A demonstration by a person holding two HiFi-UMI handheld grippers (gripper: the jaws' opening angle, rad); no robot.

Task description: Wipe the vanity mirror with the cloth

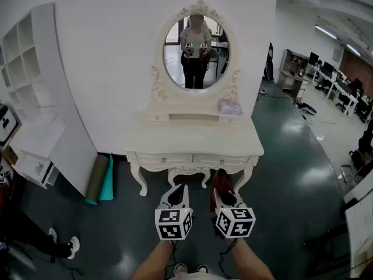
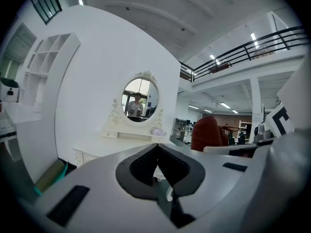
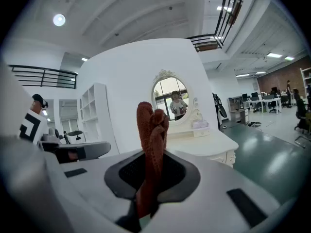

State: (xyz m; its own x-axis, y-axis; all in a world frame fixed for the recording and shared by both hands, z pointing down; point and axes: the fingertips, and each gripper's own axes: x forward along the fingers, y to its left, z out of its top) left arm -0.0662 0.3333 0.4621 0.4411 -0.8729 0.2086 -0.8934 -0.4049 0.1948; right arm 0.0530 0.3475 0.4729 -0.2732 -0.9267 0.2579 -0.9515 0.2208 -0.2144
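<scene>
The white vanity table (image 1: pixel 195 140) stands against the wall ahead, with its oval mirror (image 1: pixel 196 54) above it. Both grippers hang low in front of the table, well short of it. My right gripper (image 1: pixel 221 193) is shut on a rust-red cloth (image 1: pixel 220 181), which sticks up in a bunch between the jaws (image 3: pixel 151 132). My left gripper (image 1: pixel 179 191) is shut with nothing between its jaws (image 2: pixel 156 148). The mirror (image 2: pixel 140 100) shows far off in the left gripper view, and likewise the mirror (image 3: pixel 172 100) in the right gripper view. The cloth (image 2: pixel 209 134) appears at the right of the left gripper view.
A small pale box (image 1: pixel 229 105) sits on the vanity's shelf at right. A white shelf unit (image 1: pixel 32 92) leans at the left, with rolled green mats (image 1: pixel 100 178) at its foot. Office desks (image 1: pixel 341 86) stand at the far right. Dark glossy floor surrounds the table.
</scene>
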